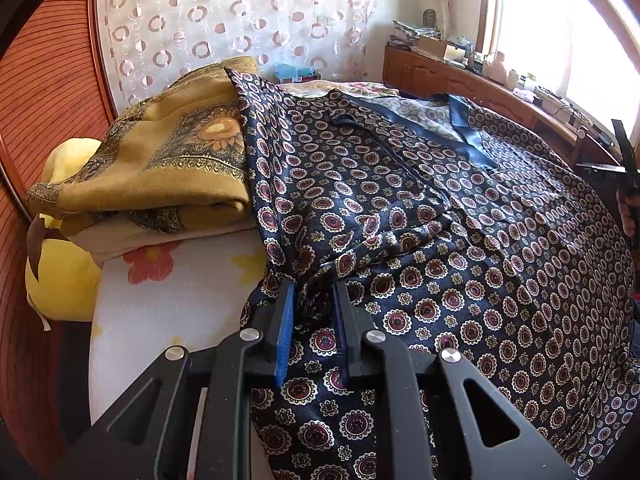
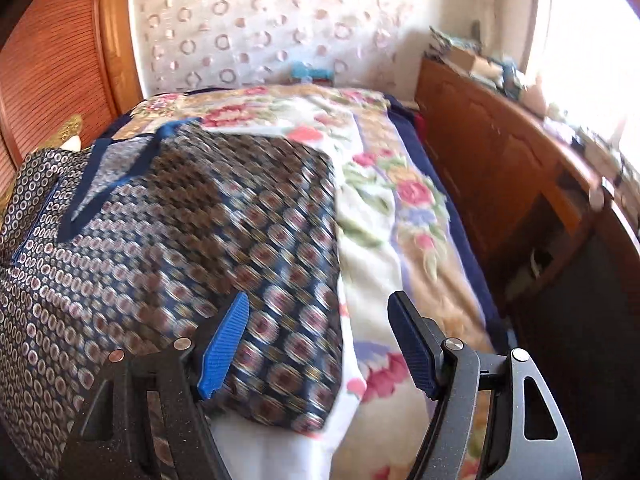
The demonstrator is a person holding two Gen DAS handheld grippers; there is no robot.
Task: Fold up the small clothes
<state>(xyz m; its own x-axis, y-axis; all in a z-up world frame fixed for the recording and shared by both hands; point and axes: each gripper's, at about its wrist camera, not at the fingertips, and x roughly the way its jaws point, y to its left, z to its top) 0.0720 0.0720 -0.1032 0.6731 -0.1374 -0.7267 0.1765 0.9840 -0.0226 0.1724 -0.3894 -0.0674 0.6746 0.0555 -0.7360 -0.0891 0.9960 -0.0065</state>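
A dark blue satin garment [image 1: 460, 248] with round medallion print and a plain blue collar lies spread on the bed. My left gripper [image 1: 314, 286] is shut on a gathered fold at the garment's left edge, fabric bunched between its blue pads. In the right wrist view the same garment [image 2: 200, 232] lies to the left, blurred by motion. My right gripper [image 2: 320, 304] is open and empty, its left finger over the garment's right edge and its right finger over the floral sheet [image 2: 400, 208]. The right gripper shows at the far right of the left wrist view [image 1: 626, 168].
A folded mustard blanket [image 1: 160, 164] and a yellow pillow [image 1: 60, 276] lie at the bed's left. A wooden headboard [image 1: 48, 92] stands behind them. A wooden cabinet [image 2: 500, 160] with clutter runs along the right under the window. A patterned curtain [image 1: 240, 20] hangs behind.
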